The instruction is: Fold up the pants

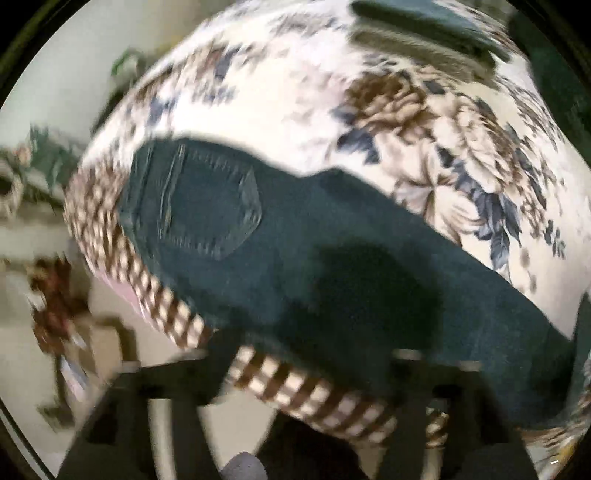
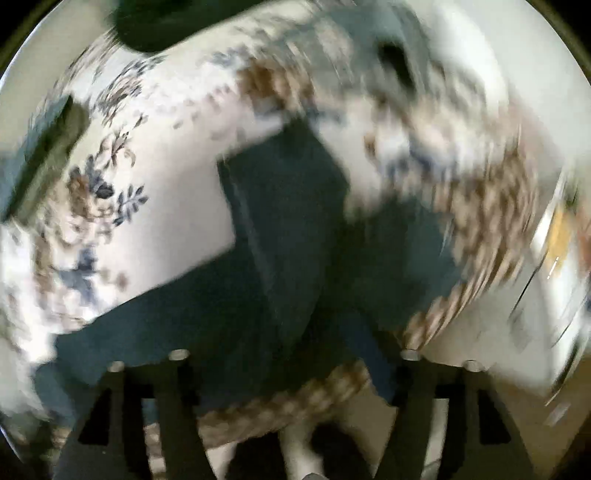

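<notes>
**Jeans laid out on the floral cloth, both grippers above them with nothing held**

At the left of the left wrist view, the waist end of the dark jeans (image 1: 295, 258) lies with a stitched back pocket (image 1: 214, 203) facing up, close to the checked border (image 1: 162, 295) of the floral tablecloth (image 1: 424, 122). The pocket side up suggests the pants are spread flat, seat upward, so the legs can be brought together or doubled over. From there the denim runs rightward across the cloth as one long band, parallel to the near edge, probably placed there to stay within easy reach. The left gripper (image 1: 299, 365) hangs over that near edge with its fingers well apart and nothing between them; a dark shadow falls on the denim just ahead of it.

In the right wrist view, heavily blurred, the jeans (image 2: 280, 229) show a squared end, which I take to be a leg cuff, lying on the same tablecloth (image 2: 177, 177), with other denim beside it; whether that is a fold or the second leg I cannot tell. The right gripper (image 2: 295, 356) is also spread wide and empty above the fabric, seemingly placed to take the leg end.

No containers are visible. A dark folded item (image 1: 424, 26) rests at the far edge of the cloth; its nature is unclear.
</notes>
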Demonstrator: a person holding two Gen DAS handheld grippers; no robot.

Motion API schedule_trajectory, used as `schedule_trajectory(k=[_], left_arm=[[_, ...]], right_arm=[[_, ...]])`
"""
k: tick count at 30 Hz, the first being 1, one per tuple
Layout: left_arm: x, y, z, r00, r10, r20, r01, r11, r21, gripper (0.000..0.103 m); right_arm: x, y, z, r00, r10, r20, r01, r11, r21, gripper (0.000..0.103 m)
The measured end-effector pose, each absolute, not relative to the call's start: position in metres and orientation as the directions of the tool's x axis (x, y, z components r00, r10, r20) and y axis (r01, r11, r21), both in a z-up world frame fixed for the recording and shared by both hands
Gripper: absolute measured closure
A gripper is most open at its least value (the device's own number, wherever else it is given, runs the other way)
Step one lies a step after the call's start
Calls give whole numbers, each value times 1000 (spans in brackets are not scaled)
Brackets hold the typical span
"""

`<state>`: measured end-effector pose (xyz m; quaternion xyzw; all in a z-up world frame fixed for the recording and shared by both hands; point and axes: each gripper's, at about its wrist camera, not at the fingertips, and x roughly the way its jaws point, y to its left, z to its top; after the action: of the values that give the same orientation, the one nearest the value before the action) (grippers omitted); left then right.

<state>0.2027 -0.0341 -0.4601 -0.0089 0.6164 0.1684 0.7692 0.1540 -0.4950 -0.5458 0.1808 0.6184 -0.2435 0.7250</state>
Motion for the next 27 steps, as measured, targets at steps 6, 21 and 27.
schedule_trajectory(k=[6, 21, 27], left_arm=[[222, -68, -471, 222, 300, -928, -182, 948, 263, 23], [203, -149, -482, 264, 361, -895, 12, 926, 377, 23], [194, -165, -490, 229, 334, -914, 41, 935, 352, 23]], right_arm=[[227, -480, -572, 113, -229, -967, 458, 875, -154, 25], [206, -528, -588, 169, -230, -958, 540, 835, -105, 98], [133, -596, -574, 208, -124, -970, 707, 704, 61, 98]])
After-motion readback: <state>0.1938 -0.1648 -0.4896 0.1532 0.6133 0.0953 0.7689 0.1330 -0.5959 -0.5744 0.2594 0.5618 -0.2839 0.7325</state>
